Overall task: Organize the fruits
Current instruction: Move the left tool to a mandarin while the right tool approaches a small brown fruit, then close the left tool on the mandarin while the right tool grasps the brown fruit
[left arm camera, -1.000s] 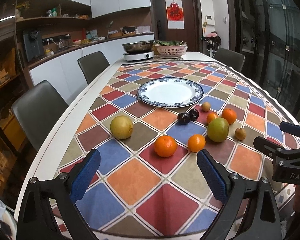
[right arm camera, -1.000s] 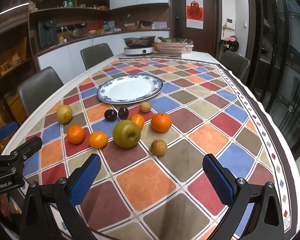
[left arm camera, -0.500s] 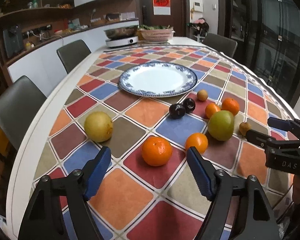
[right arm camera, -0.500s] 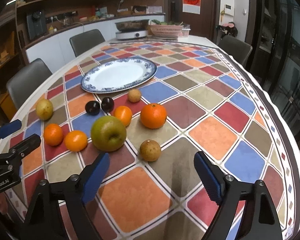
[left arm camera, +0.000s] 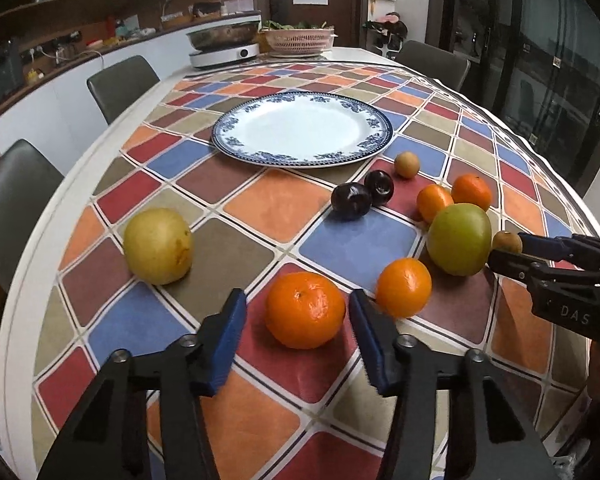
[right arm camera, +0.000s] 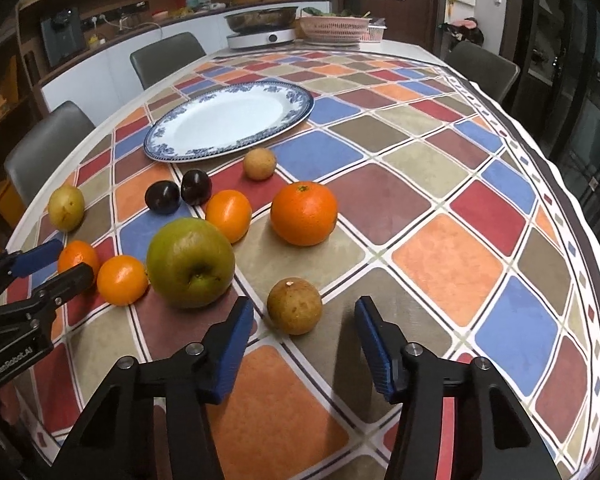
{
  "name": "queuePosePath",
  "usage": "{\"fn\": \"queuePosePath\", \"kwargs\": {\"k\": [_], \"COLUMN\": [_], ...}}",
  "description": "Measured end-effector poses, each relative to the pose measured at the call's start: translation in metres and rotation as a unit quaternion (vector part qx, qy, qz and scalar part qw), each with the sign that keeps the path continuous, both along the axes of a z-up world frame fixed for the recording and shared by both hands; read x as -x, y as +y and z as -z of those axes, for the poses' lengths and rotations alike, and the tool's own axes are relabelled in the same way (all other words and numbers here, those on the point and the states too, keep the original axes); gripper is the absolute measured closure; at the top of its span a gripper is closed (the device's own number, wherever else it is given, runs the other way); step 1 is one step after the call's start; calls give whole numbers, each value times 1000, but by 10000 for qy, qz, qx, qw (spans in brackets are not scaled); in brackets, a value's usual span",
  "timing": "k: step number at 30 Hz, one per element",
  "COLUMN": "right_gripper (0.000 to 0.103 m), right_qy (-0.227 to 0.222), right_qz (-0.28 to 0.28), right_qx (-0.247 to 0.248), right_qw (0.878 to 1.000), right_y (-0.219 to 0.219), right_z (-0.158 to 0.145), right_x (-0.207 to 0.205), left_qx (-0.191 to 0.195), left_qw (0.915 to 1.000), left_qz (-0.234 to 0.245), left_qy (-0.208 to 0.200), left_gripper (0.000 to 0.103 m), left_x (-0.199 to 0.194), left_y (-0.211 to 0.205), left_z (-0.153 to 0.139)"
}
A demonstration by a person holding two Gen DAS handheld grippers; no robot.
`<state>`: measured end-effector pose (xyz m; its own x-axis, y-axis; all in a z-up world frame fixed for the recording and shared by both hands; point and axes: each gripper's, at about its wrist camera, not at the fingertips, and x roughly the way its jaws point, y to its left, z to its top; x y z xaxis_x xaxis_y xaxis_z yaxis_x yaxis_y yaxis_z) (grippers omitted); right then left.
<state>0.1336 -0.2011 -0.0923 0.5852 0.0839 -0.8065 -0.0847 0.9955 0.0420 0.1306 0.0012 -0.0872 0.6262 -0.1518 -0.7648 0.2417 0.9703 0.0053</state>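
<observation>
Several fruits lie on a checkered tablecloth in front of an empty blue-rimmed white plate [left arm camera: 300, 128]. My left gripper [left arm camera: 296, 320] is open, its blue pads on either side of a large orange [left arm camera: 305, 309], not touching it. My right gripper [right arm camera: 304, 320] is open around a small brown fruit [right arm camera: 295, 306]. A green apple [right arm camera: 190, 262], a small orange [left arm camera: 403, 287], a yellow pear [left arm camera: 158, 245], two dark plums [left arm camera: 350, 201] and more oranges [right arm camera: 303, 213] lie around them. The right gripper shows at the left wrist view's right edge [left arm camera: 512, 252].
A hotplate with a pan [left arm camera: 224, 50] and a pink basket [left arm camera: 300, 40] stand at the table's far end. Grey chairs [left arm camera: 122, 82] line the left side and far right. The table edge [left arm camera: 24, 280] curves close on the left.
Both grippers have moved forward and down toward the fruit. The left now straddles the large orange, the right the small brown fruit. The jaws have narrowed somewhat.
</observation>
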Motion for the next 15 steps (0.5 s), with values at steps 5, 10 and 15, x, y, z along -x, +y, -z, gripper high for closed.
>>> {"fn": "queuePosePath", "kwargs": {"k": [5, 10, 15], "right_gripper": [67, 74, 74], "right_qy": [15, 9, -16], "right_qz": [-39, -105, -113], "right_qx": [-12, -23, -36], "right_qw": [10000, 9999, 9999], "right_y": [1, 2, 2], "right_z": [1, 0, -1], "right_x": [-2, -3, -2], "left_qx": [73, 64, 89], "left_qw": [9999, 10000, 9999], "left_qz": [39, 35, 72], "left_qy": [68, 58, 21], "left_gripper": [62, 62, 62], "left_x": [-2, -1, 2], "left_y": [-1, -1, -1], "left_z": [2, 2, -1]}}
